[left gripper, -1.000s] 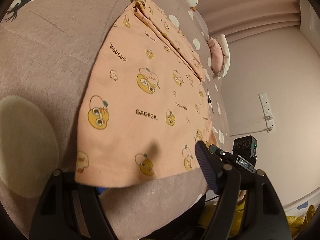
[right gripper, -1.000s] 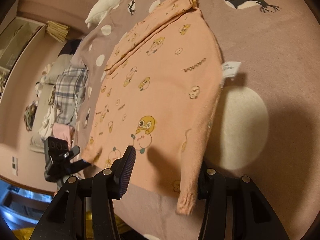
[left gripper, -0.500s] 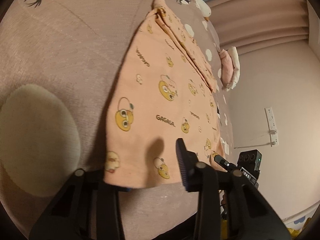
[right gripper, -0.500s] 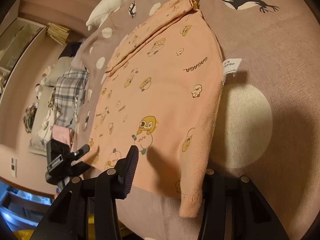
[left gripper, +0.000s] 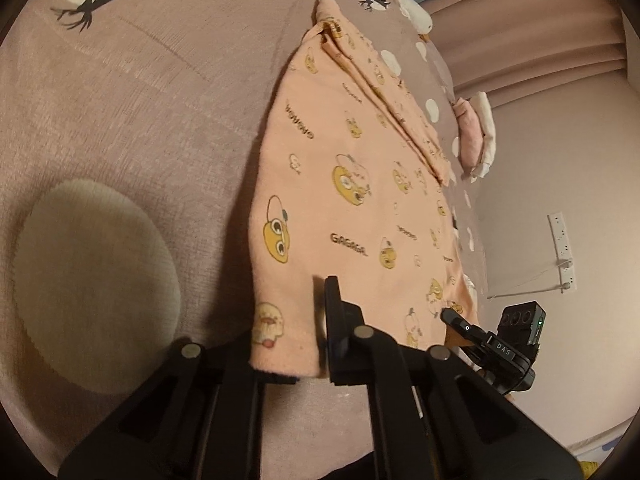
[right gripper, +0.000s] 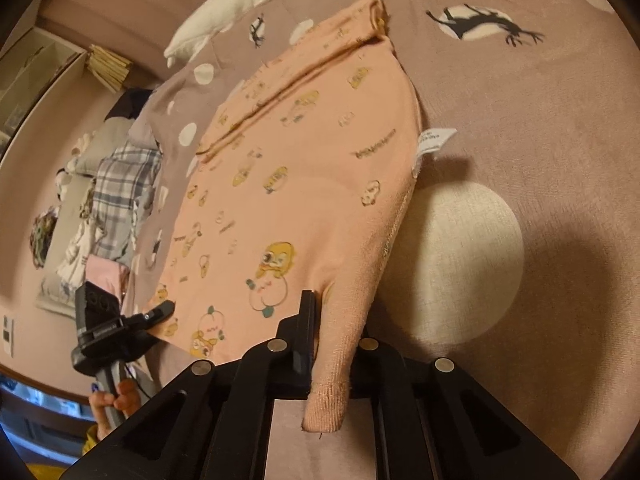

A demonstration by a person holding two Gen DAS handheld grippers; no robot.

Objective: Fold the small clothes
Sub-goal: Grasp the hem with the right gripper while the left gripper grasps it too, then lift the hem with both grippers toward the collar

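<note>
A small peach garment [left gripper: 352,200] printed with yellow cartoon ducks and "GAGAGA" lies on a mauve bedspread [left gripper: 132,128]. It also shows in the right wrist view [right gripper: 304,184], with a white label [right gripper: 434,140] at its right edge. My left gripper [left gripper: 288,344] is shut on the near left corner of the hem. My right gripper [right gripper: 332,344] is shut on the near right corner, which hangs down between the fingers. Each gripper shows in the other's view, the right one [left gripper: 452,314] and the left one [right gripper: 166,308], at the far hem corner.
The bedspread has cream dots [left gripper: 92,256] and black deer silhouettes [right gripper: 484,24]. A white pillow [right gripper: 240,4] lies at the head. A plaid cloth pile [right gripper: 120,188] lies beside the bed. A wall socket strip [left gripper: 562,252] is on the right wall.
Both grippers have closed from open onto the near hem corners. The right corner now lifts slightly off the bedspread.
</note>
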